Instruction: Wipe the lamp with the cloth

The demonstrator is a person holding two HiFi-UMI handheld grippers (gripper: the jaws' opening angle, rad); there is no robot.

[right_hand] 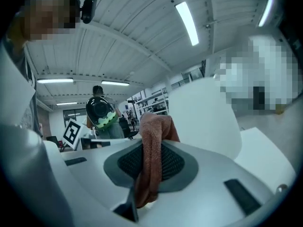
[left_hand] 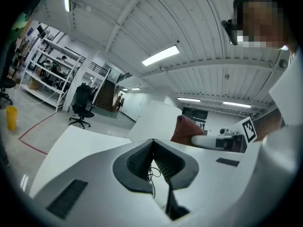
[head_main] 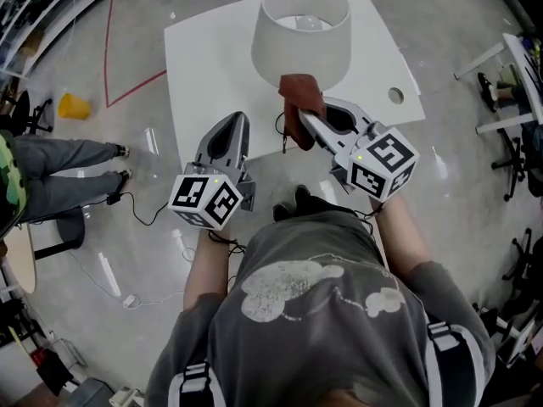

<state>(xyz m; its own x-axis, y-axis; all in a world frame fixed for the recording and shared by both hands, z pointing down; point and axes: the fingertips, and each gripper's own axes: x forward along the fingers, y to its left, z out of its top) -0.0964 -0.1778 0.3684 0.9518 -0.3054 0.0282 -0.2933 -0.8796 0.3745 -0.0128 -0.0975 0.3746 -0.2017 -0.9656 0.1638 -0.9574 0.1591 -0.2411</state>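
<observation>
While the right gripper [head_main: 304,121] clamps the rust-brown cloth [head_main: 299,100], the lamp [head_main: 301,32] stands directly ahead on the white table [head_main: 204,66] — cloth apparently touching the shade's near wall; the left gripper [head_main: 237,119] — jaws together, empty — waits alongside, farther from the shade.

Tee [head_main: 322,312]: grey, pale print | left claw [head_main: 239,117], right claw [head_main: 302,118]: pale grey | left cube [head_main: 208,200], right cube [head_main: 382,164]: black-white squares
</observation>
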